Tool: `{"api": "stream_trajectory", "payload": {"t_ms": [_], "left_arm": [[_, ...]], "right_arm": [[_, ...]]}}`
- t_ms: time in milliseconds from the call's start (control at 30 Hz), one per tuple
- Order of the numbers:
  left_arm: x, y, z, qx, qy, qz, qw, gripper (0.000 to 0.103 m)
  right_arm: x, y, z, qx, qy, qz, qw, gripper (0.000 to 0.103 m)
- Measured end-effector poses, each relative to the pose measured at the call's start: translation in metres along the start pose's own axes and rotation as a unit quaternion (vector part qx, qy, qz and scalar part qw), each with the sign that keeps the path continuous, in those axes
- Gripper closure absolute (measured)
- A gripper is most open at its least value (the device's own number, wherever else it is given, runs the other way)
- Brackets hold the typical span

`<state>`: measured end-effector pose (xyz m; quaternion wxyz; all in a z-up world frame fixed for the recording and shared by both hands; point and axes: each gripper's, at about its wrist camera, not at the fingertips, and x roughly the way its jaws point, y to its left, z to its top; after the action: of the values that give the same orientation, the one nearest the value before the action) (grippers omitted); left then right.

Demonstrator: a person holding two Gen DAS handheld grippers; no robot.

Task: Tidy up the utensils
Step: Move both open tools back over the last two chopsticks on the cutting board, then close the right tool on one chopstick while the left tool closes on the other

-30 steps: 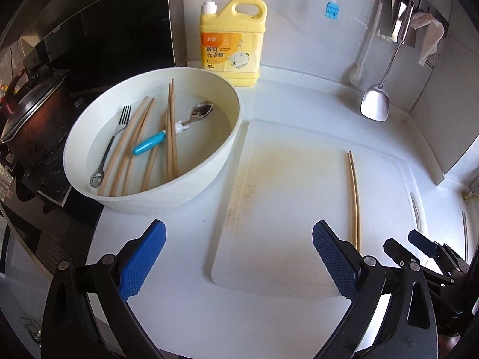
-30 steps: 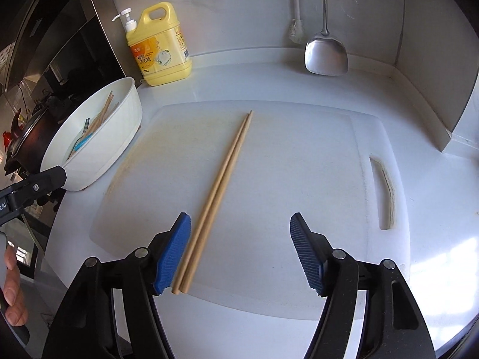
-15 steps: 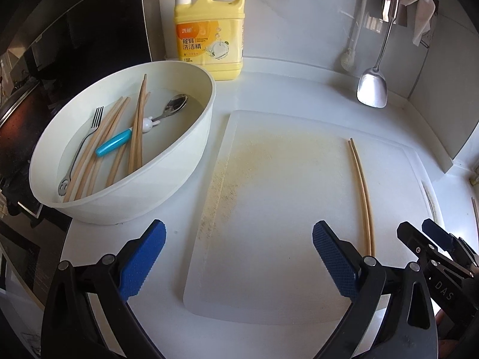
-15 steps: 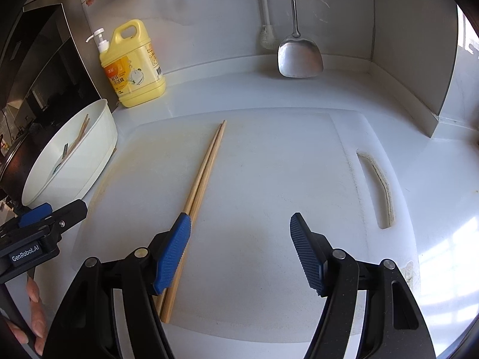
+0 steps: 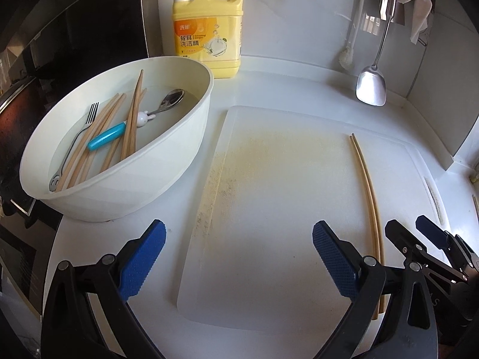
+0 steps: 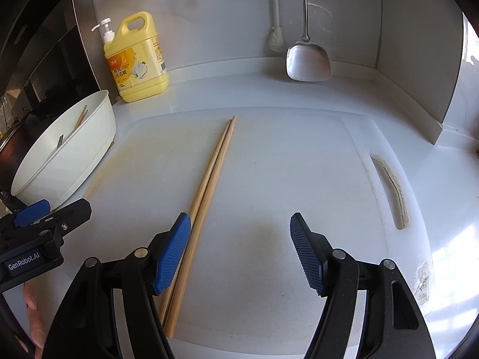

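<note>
With both grippers, left [image 5: 238, 261] and right [image 6: 239, 252], hanging open and empty, you're heading for the bowl [image 5: 167, 176]; be lifting chopsticks [image 5: 133, 119] as a pair.

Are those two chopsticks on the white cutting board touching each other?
Touching. In the right wrist view the chopsticks lie side by side on the cutting board with no gap between them along most of their length; only the far tips part slightly.
</note>
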<state>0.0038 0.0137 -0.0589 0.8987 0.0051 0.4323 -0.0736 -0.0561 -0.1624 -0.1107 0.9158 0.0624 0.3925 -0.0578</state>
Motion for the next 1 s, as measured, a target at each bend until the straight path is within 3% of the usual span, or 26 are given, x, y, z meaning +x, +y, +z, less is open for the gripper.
{"api": "stream_trajectory", "payload": {"t_ms": [1000], "left_arm": [[-0.001,0.001,-0.003,0.000,-0.002,-0.008,1.0000,0.006]], "right_arm": [[0.010,0.016,-0.003,-0.033,0.004,-0.045,0.998,0.037]]}}
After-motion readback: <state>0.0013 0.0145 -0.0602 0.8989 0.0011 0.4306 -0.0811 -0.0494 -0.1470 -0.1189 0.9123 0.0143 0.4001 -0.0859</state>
